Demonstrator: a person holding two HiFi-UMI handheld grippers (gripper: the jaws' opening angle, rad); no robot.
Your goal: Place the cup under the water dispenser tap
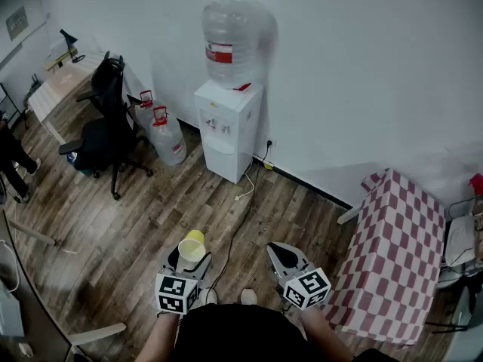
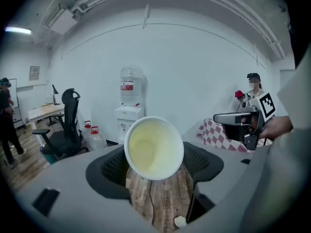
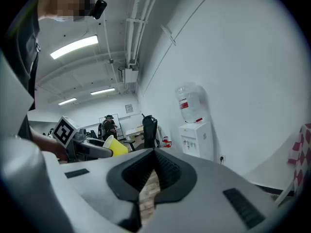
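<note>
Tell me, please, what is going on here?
A person is holding a gripper in each hand. The left gripper has a yellow paper cup clamped between its fingers, with the cup's open mouth facing back toward the gripper's camera. The right gripper is empty, fingers together. The water dispenser stands against the wall across the wooden floor, so the cup is not under its tap yet.
</note>
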